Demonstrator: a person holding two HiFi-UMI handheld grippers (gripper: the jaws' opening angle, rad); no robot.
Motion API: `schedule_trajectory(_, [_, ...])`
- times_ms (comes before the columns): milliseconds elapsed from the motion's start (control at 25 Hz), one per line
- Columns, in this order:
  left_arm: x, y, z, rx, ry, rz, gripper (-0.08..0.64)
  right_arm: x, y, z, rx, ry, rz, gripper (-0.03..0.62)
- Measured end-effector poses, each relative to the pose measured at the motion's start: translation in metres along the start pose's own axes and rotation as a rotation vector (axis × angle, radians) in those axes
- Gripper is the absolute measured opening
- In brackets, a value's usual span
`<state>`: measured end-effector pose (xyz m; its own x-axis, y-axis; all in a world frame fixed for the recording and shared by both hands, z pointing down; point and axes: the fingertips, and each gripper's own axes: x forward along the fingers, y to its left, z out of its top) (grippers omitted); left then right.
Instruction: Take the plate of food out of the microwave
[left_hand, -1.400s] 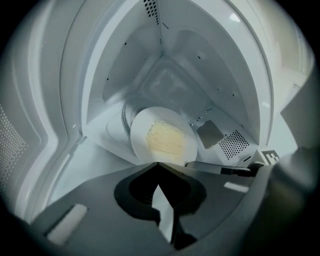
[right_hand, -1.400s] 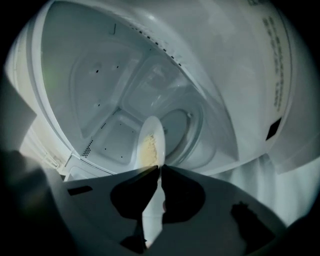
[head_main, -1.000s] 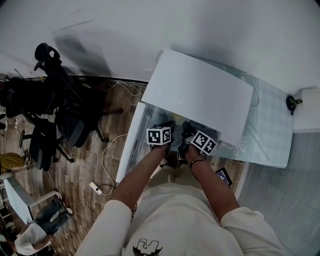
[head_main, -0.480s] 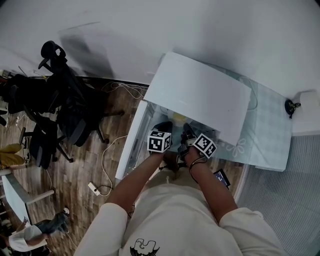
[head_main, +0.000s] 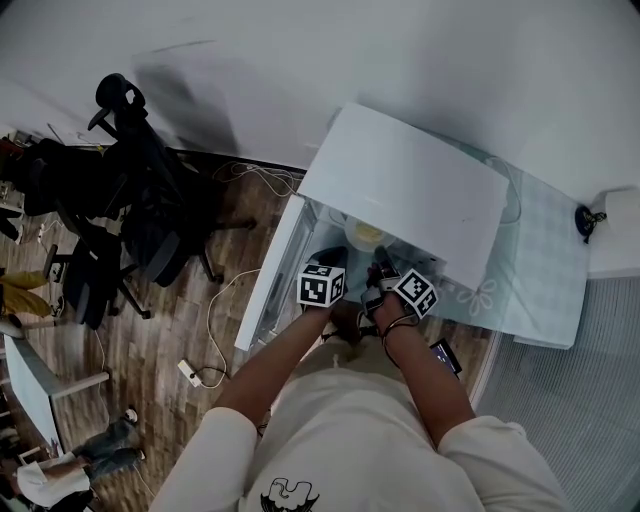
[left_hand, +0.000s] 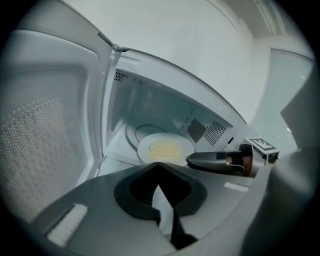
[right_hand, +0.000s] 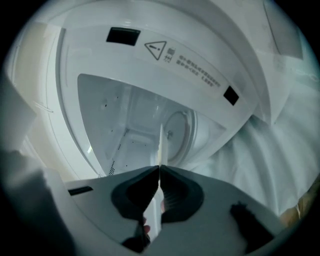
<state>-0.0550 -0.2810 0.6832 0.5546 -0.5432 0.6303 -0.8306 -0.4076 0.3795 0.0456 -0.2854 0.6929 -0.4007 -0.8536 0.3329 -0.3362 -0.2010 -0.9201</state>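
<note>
Microwave (head_main: 405, 185) door (left_hand: 47, 140) stands open to the left. Plate (left_hand: 165, 149) with yellow food is inside the cavity, near the front opening.

Right gripper (right_hand: 159, 168): turned on its side, jaws clamped on the plate's right rim, and the plate shows edge-on between them.

Left gripper (left_hand: 157, 164): jaws fully together with nothing between them. Tips are just at the plate's near rim; I cannot tell whether they touch it.

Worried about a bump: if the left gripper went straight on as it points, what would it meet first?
The plate of food in the microwave: its near rim sits just ahead of the shut left gripper, perhaps touching; depth is unclear.
</note>
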Motion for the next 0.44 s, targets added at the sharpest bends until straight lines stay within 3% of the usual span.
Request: schedule_trajectory(440, [-0.004,-0.005,0.001,0.013,0.004,-0.009,0.005,-0.014,0.013,0.001,0.008,-0.006,0.028,0.023])
